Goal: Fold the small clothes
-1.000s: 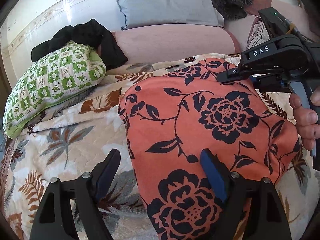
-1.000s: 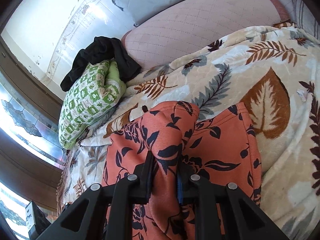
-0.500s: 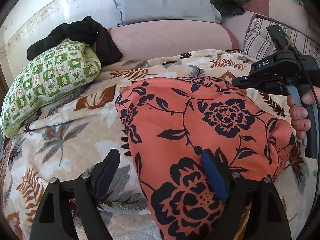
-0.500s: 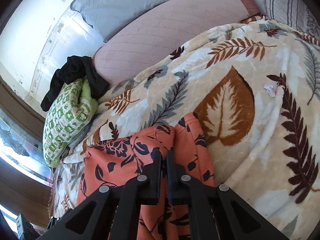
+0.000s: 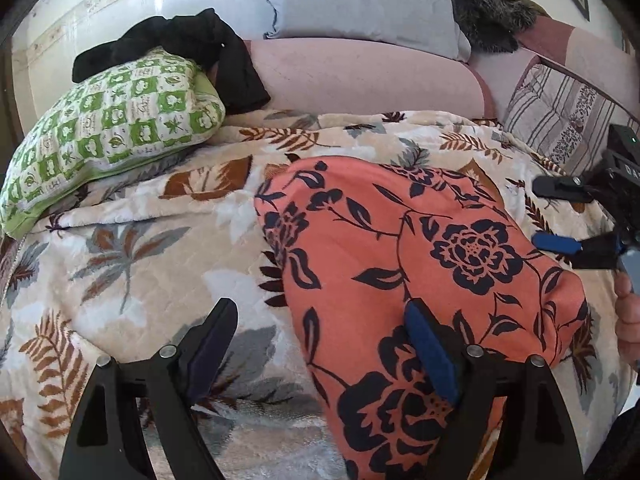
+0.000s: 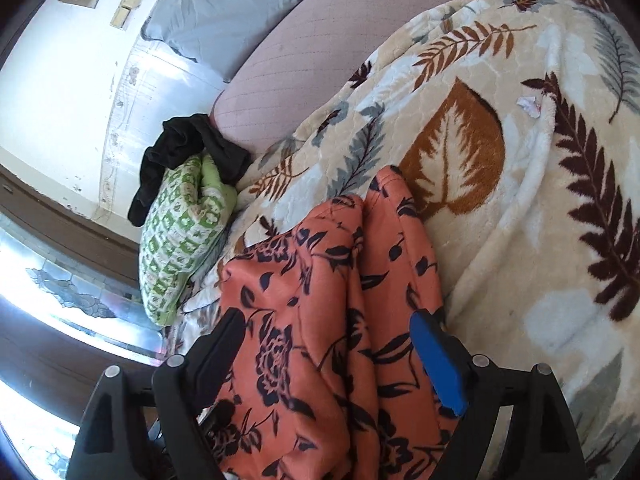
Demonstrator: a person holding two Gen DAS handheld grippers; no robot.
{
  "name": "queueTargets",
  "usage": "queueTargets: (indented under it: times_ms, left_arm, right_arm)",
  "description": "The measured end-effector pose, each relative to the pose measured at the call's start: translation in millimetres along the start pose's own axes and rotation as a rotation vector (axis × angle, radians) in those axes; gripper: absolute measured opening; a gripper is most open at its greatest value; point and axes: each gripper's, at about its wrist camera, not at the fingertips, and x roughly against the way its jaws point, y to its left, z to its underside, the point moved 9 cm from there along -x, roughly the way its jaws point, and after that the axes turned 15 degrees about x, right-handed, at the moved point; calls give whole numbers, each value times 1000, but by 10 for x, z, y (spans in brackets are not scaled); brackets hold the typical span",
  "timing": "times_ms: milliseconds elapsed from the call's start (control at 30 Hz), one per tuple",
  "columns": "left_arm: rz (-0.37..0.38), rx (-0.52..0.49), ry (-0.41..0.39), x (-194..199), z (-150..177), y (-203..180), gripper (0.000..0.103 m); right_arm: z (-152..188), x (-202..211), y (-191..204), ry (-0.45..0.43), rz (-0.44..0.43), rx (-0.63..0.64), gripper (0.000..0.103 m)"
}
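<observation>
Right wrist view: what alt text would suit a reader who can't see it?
The right tool, jaws opening, straddles a rumpled orange floral garment on a leaf-print blanket. Behind lie a green checked pillow and black cloth.

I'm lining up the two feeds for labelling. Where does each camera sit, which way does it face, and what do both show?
Left wrist: sits on the left gripper, looks down across the bed at the orange floral garment; its open fingers show, plus the right gripper and a hand at the right edge.
Right wrist: sits on the right gripper, rolled, facing the headboard; its jaws are opening with the garment's folded edge between them.
Shared: garment, leaf blanket, green checked pillow, black cloth.
</observation>
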Motion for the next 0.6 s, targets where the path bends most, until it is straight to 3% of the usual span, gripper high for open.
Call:
queueTargets:
  times_ms: [133,233,333,400,467,533,600]
  left_arm:
    - [-41,57,-33,66,-95,203,86]
    - [-60,70,0,-1,-33,266,86]
    - [-60,67,38,-69,63,221,86]
    - [-61,51,35,-70,97,164,86]
    - [-44,26,38,-61,130,69,86]
    - [-46,-3,37,-63,161,-5,86]
    - [-56,-21,27,-70,172,-30,86]
  right_arm:
    - [258,-65,12,59,1,-11,85]
    - [320,-211,-14,85,6,-10,80]
    - [364,-304,52,96,42,38,62]
    - [338,-269,151,86,79,113,42]
    - [300,-216,233,85,153,204,34]
    - [302,-201,278,101,207,271,32]
    - [289,-200,234,106,190,242,35]
